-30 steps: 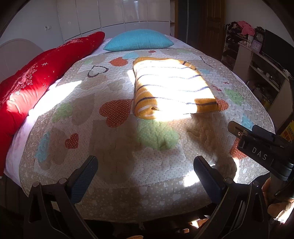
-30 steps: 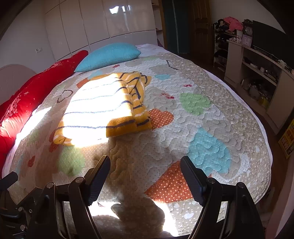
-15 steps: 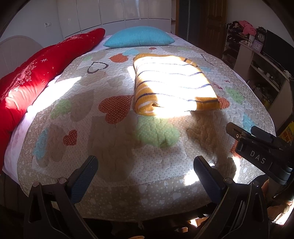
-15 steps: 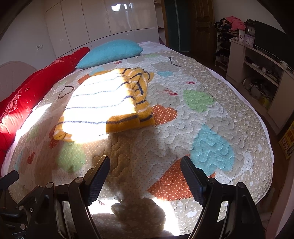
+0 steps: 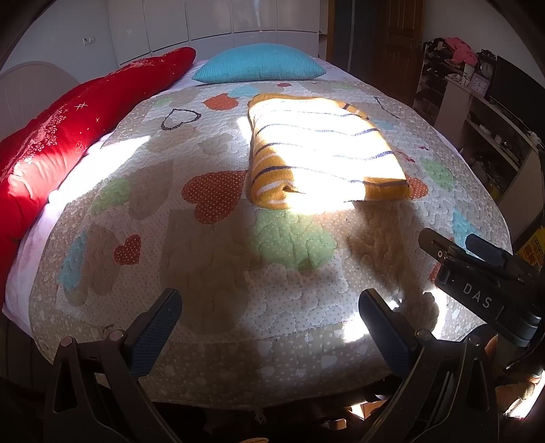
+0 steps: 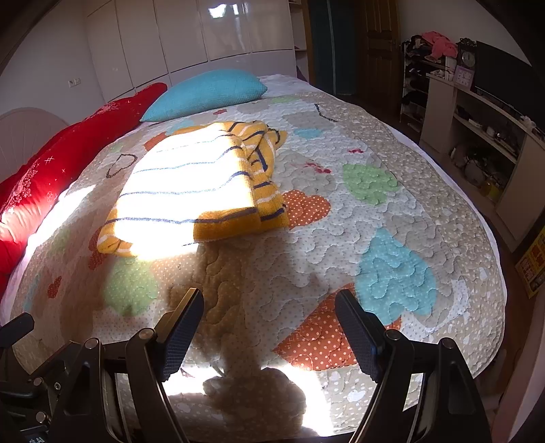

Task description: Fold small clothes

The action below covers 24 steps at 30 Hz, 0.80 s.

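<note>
A yellow and white striped knit garment lies folded into a rectangle on the heart-patterned quilt, partly in bright sun. It also shows in the right wrist view, with folded layers along its right edge. My left gripper is open and empty above the near edge of the bed, well short of the garment. My right gripper is open and empty, also near the bed's front edge. The right gripper's body shows at the right of the left wrist view.
A long red cushion runs along the bed's left side. A blue pillow lies at the head. White wardrobe doors stand behind. Shelves with clutter and a dark door line the right side.
Both grippers have drawn back slightly from the bed and risen a little; the folded garment appears a bit farther off. The garment has not moved. Both grippers stay open.
</note>
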Motion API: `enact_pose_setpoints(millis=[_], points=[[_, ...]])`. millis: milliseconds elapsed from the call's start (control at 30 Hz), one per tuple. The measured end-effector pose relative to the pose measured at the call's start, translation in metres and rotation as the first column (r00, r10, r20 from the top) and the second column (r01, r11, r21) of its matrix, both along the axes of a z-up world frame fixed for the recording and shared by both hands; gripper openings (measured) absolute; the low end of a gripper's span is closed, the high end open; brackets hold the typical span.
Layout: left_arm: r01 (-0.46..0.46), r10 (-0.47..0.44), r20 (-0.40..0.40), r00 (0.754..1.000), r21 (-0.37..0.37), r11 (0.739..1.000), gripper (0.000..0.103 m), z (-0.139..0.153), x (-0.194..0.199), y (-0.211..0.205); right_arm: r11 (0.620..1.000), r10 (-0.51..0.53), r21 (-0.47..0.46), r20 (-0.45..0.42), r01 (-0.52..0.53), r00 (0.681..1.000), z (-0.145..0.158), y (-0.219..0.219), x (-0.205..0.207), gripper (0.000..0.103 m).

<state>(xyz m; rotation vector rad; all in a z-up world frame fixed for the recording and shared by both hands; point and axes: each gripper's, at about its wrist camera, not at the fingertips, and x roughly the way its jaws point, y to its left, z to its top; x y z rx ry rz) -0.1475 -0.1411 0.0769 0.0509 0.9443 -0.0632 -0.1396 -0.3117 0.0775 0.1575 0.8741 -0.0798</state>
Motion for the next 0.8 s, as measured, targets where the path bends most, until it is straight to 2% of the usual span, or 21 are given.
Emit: enact_pose_setpoints(millis=[800], points=[[0.009, -0.009, -0.029, 1.0, -0.006, 1.0, 0.103, -0.0061, 0.0032, -0.0017, 1.0, 0.003, 0.0, 0.0, -0.003, 1.0, 0.0, 0.0025, 0.0005, 0.084]])
